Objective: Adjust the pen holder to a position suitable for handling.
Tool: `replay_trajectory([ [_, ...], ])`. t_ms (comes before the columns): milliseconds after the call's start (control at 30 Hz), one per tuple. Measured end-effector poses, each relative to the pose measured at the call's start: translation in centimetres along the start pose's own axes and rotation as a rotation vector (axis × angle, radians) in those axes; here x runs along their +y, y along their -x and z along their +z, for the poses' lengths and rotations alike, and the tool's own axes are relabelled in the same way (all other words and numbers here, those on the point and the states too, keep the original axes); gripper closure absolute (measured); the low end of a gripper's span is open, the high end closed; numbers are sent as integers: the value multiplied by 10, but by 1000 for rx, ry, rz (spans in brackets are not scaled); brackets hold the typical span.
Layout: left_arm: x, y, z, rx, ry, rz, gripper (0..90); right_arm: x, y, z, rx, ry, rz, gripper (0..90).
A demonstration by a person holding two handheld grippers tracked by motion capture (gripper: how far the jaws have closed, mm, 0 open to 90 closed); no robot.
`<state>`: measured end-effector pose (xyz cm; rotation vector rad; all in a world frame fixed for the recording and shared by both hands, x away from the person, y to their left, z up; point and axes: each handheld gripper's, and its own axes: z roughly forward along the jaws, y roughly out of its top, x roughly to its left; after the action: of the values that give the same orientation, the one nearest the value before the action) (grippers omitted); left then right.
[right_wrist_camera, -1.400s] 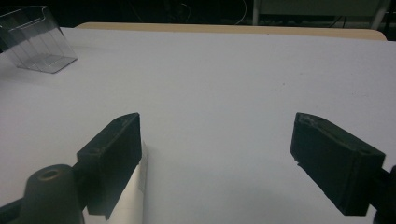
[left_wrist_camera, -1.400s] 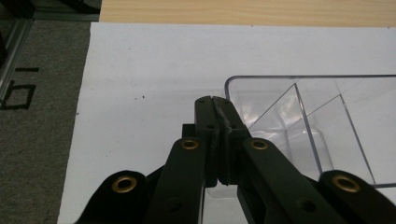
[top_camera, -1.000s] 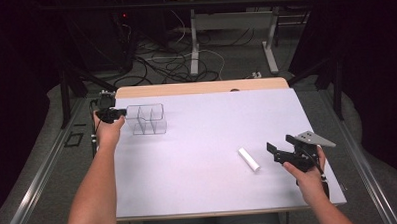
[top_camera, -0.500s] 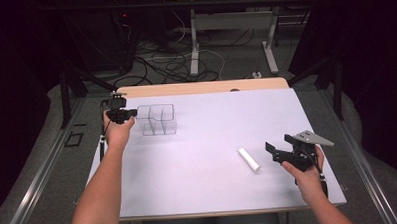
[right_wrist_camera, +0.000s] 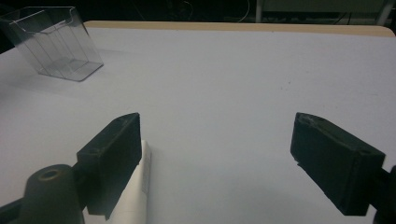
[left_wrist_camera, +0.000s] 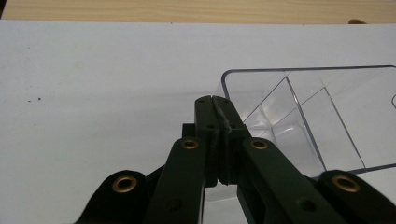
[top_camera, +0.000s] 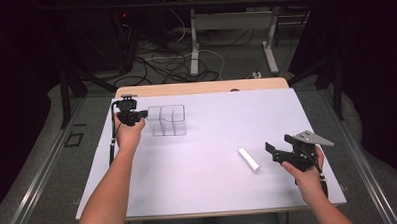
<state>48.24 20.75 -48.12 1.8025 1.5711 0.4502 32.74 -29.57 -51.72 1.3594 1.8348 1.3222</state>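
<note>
White tube (top_camera: pixel 248 159) well apart from clear organizer (top_camera: pixel 169 120)

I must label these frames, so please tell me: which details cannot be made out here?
- Left gripper view: whether its shut jaws pinch the clear divided box wall; the jaws cover the contact.
- Right gripper view: the white tube is cut off by the bottom edge and partly hidden behind one jaw.
- High view: tube markings too small.

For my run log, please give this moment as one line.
left gripper: shut on box wall | box: clear, upright | right gripper: open, holds nothing | tube: white, lying on table
</note>
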Motion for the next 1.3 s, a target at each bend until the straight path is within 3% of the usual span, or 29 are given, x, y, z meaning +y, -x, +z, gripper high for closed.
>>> replay_trajectory([
  [367,-4,25,5,-54,2,-17,900,0,1,1,-1,-1,-6,162],
  [667,-6,56,13,-88,3,-1,900,1,1,0,1,2,-14,162],
  [767,-6,67,15,-103,0,12,900,0,0,0,4,-4,10,162],
  [933,-6,82,19,-115,0,23,900,0,2,0,1,0,-8,162],
  [1300,-6,89,23,-136,5,29,900,0,2,0,-5,-8,-4,162],
])
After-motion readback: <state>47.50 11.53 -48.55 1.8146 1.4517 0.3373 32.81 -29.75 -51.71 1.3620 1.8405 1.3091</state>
